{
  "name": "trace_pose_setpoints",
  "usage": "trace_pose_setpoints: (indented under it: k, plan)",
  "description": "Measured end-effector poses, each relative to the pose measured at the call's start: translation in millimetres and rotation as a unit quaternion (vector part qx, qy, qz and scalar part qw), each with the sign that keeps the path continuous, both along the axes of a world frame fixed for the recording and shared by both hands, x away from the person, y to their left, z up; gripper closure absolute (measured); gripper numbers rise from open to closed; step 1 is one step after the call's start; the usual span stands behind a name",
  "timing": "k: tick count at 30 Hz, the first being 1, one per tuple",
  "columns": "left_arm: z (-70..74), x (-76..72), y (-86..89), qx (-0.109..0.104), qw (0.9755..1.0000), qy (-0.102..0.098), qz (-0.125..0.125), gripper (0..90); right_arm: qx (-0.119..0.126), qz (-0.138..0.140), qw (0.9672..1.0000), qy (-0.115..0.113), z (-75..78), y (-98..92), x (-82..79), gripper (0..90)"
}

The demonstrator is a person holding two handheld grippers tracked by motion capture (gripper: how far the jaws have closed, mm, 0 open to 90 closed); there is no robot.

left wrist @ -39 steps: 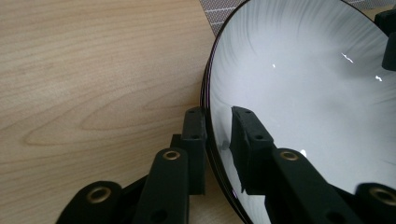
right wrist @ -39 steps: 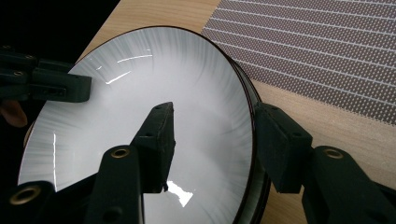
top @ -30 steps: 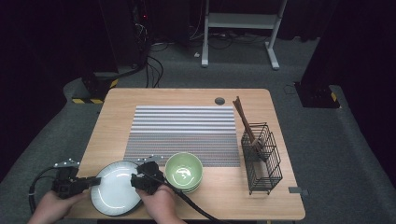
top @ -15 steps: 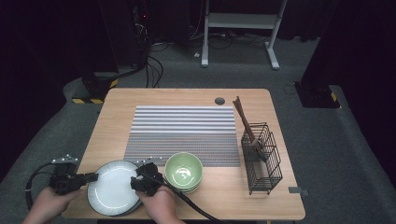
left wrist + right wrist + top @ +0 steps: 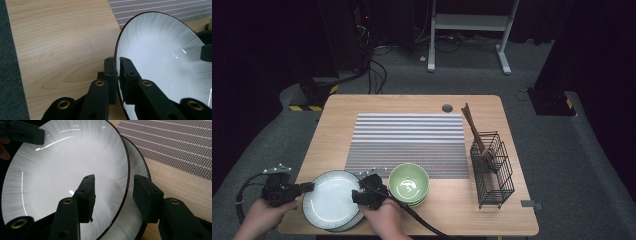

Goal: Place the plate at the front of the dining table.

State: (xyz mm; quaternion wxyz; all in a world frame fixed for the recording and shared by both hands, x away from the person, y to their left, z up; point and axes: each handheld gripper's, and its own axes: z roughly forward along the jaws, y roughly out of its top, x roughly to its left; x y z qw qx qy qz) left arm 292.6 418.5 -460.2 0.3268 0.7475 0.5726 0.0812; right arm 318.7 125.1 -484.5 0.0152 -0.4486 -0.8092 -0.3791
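Observation:
A white plate [image 5: 329, 201] with a dark rim lies on top of another plate [image 5: 137, 162] at the table's front left. My left gripper [image 5: 309, 188] [image 5: 117, 62] is shut on the top plate's [image 5: 162, 55] left rim, which is tilted up off the wood. My right gripper [image 5: 356, 196] [image 5: 114, 179] straddles the top plate's [image 5: 62, 170] right rim. One finger is over the plate and one outside it, with a gap, so it stands open. Its jaws have just been opening around that rim. The left gripper [image 5: 22, 133] shows across the plate in the right gripper view.
A green bowl [image 5: 409, 183] on a stack stands just right of the plates. Behind them lies a striped placemat [image 5: 407, 135]. A black wire basket [image 5: 493, 170] holding chopsticks [image 5: 473, 127] stands at the right. The table's [image 5: 337, 110] front edge is close to both hands.
The left gripper has closed onto the plate's left rim and the plate has shifted slightly left. The right gripper has stayed at the right rim.

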Motion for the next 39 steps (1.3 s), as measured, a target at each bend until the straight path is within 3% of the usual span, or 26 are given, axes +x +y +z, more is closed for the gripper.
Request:
trace_pose_setpoints:
  k: [12, 14, 23, 25, 27, 30, 33, 34, 38, 39]
  plan:
    - [-1.9, 1.0, -3.8, 0.004, 1.0000, -0.003, -0.004, 83.8, -0.003, 0.000, 0.9999, 0.012, -1.4, 1.2, 0.3, 54.3]
    - [-1.8, 1.7, -4.4, 0.005, 1.0000, -0.003, -0.005, 83.9, 0.004, -0.007, 0.9996, 0.026, -0.8, 0.3, 0.6, 52.2]
    - [-1.4, 7.6, -7.0, 0.004, 1.0000, -0.006, -0.001, 84.4, 0.014, -0.006, 0.9992, 0.038, -0.2, -0.5, 2.1, 49.2]
    - [-1.1, 8.6, -7.0, 0.006, 1.0000, -0.007, -0.002, 84.4, 0.024, -0.011, 0.9983, 0.051, 0.3, -1.2, 3.1, 48.9]
    - [-0.7, 9.3, -7.1, 0.006, 1.0000, -0.007, -0.001, 84.5, 0.024, -0.011, 0.9984, 0.050, 0.1, -1.1, 3.8, 50.5]
    - [-0.4, 11.2, -8.3, 0.006, 1.0000, -0.005, -0.002, 84.4, 0.002, -0.025, 0.9988, 0.043, 1.7, 4.0, 2.7, 53.5]
    - [1.3, 13.2, -7.9, 0.011, 0.9999, -0.007, -0.001, 84.3, 0.004, -0.034, 0.9986, 0.042, 1.6, 5.0, 2.0, 54.6]
    - [2.1, 13.5, -6.8, 0.009, 0.9999, -0.008, 0.001, 84.4, 0.008, -0.036, 0.9982, 0.046, 0.8, 4.9, 2.3, 55.3]
    - [4.9, 12.5, -5.1, 0.016, 0.9996, -0.022, 0.005, 84.5, 0.043, -0.029, 0.9911, 0.123, -11.5, 6.6, 4.4, 57.0]
    - [5.2, 12.4, -4.6, 0.016, 0.9996, -0.021, 0.005, 84.5, 0.043, -0.030, 0.9916, 0.118, -12.1, 8.0, 3.2, 55.9]
